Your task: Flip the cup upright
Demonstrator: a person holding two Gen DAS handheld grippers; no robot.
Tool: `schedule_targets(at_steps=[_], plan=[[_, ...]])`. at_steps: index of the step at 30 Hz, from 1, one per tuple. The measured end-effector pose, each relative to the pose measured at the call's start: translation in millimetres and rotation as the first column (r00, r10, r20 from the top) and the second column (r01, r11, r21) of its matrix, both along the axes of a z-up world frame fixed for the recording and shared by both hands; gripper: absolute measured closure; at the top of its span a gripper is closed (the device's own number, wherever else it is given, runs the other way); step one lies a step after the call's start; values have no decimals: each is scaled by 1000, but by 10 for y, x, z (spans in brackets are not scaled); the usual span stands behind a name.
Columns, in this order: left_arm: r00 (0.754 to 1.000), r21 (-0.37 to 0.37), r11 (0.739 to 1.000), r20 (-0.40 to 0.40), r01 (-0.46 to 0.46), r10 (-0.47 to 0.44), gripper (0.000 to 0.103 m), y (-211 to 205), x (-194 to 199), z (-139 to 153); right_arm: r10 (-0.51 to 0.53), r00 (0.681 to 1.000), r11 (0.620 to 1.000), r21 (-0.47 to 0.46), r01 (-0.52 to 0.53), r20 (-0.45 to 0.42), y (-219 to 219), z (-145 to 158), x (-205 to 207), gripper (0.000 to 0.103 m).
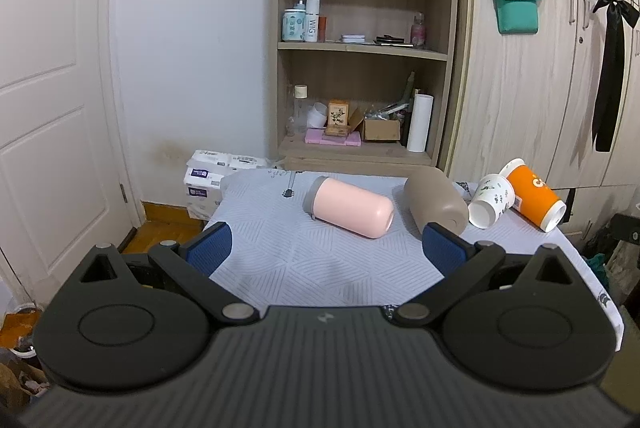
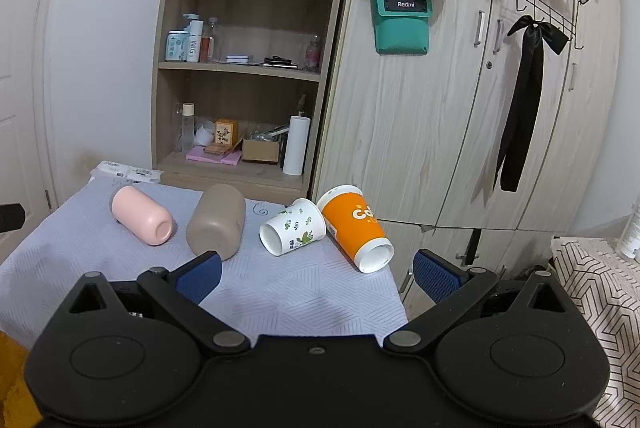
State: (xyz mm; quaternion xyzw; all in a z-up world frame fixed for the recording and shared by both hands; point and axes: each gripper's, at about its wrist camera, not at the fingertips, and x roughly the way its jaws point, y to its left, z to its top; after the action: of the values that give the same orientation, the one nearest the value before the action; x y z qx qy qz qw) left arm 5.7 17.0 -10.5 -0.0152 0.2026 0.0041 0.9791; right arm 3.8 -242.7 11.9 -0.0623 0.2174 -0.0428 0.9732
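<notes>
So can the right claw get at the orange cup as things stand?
Probably yes: the right claw is open and the orange cup lies on its side just ahead, with only bare cloth between; the white cup touches its left side.

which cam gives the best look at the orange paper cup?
Right wrist. The orange paper cup lies on its side there, whole, with part of its white lettering readable, touching the white leaf-print cup. In the left wrist view the orange cup sits small at the distorted right edge.

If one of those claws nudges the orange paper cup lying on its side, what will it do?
The orange paper cup would probably roll in a curve, since it tapers. It looks light and thin-walled, so a hard squeeze could crush it. It touches the white leaf-print cup, which might shift too.
</notes>
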Motion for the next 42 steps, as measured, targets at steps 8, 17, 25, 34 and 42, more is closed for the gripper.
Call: schedule_targets(at_steps=[8, 17, 25, 34, 42], plan=[[1000, 4, 1000, 0, 7, -7, 0, -9, -6, 14, 5, 1000, 1000, -13, -5, -1, 20, -10, 2, 0], [1000, 3, 1000, -1, 8, -8, 0, -18, -8, 9, 9, 1000, 1000, -19, -9, 0, 31, -24, -17, 0], [999, 18, 999, -10, 31, -31, 0, -76, 18, 8, 34, 999, 999, -24, -34, -27, 50, -105, 70, 0], [994, 9, 995, -48, 97, -97, 0, -160, 258, -5, 168, 981, 985, 63, -163, -94, 75, -191, 281, 0], [978, -108, 987, -160, 118, -134, 0, -112, 812, -173, 444, 891, 873, 271, -406, -93, 75, -362, 904, 0]])
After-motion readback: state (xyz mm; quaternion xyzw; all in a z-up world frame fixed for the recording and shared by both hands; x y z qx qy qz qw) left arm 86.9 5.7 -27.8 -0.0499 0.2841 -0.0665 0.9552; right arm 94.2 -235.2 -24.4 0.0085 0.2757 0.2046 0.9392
